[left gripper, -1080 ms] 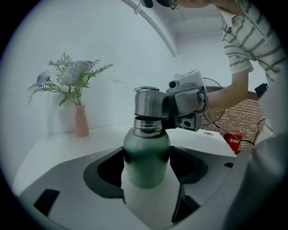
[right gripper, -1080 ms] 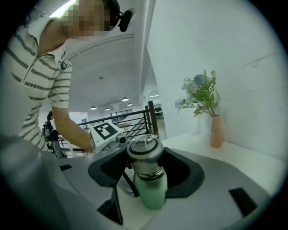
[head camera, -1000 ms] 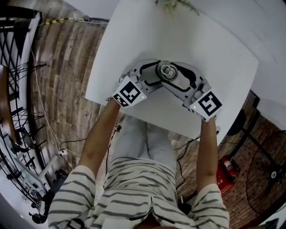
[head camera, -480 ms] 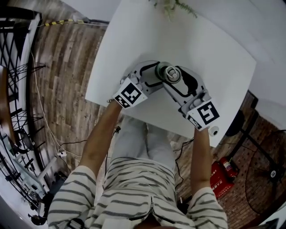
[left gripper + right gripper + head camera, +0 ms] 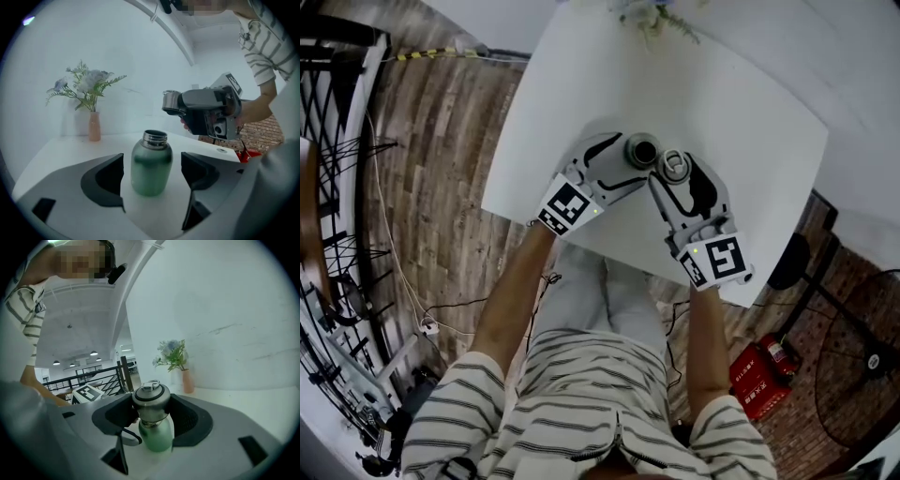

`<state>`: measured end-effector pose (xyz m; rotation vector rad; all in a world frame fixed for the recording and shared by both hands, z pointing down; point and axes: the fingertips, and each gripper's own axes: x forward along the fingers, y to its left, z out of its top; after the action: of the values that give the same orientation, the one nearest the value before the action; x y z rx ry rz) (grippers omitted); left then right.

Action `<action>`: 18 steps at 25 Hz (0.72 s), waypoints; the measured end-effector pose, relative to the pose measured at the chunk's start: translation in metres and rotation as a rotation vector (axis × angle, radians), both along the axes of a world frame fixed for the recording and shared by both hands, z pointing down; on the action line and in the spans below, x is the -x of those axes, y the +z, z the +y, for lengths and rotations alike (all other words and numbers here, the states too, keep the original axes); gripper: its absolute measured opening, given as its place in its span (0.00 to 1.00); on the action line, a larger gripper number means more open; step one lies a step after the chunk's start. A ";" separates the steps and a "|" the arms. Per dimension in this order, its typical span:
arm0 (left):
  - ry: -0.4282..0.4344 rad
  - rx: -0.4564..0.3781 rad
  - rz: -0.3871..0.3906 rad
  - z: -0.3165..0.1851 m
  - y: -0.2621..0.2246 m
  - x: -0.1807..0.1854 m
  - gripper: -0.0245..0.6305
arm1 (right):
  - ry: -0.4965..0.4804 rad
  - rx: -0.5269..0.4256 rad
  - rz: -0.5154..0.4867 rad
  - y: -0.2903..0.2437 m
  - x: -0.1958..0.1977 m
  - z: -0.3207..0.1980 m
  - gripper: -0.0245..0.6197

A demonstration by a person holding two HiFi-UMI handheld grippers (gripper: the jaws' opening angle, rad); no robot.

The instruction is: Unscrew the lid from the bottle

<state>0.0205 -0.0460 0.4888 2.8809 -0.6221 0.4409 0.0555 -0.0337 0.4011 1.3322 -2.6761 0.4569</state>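
Note:
A green metal bottle (image 5: 150, 165) stands upright on the white table (image 5: 750, 112), its steel mouth (image 5: 639, 150) uncovered. My left gripper (image 5: 152, 161) is open around it; its jaws have just been opening, and a gap shows on each side between pad and bottle. The steel lid (image 5: 151, 401) sits between the pads of my right gripper (image 5: 152, 409), which is shut on it. In the left gripper view the lid (image 5: 172, 101) hangs above and to the right of the bottle's mouth, clear of it. In the head view the lid (image 5: 675, 166) is just right of the mouth.
A slim pink vase of flowers (image 5: 93, 126) stands at the table's far edge (image 5: 652, 14). The table's near edge runs just under both grippers. A wooden floor and a black railing (image 5: 328, 141) lie to the left, a red fire extinguisher (image 5: 759, 375) at lower right.
The right gripper has carried the lid off the bottle and to the right, baring the open mouth. The left gripper's jaws have spread apart from the bottle.

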 end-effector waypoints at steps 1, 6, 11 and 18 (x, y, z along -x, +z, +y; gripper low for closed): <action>-0.012 -0.002 0.001 0.001 -0.003 0.002 0.61 | 0.009 -0.004 0.002 -0.002 -0.001 0.001 0.45; -0.094 0.001 0.004 0.005 -0.024 0.018 0.53 | 0.066 -0.008 0.012 -0.013 -0.003 0.008 0.45; -0.209 -0.058 0.021 0.014 -0.069 0.029 0.34 | 0.132 -0.037 -0.006 -0.037 -0.011 0.020 0.45; -0.341 -0.109 0.030 0.036 -0.137 0.034 0.05 | 0.217 -0.059 -0.010 -0.077 -0.026 0.045 0.45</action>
<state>-0.0139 -0.0100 0.3516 2.7905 -1.1378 0.3219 0.0811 0.0113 0.3237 1.6502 -2.5828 0.4091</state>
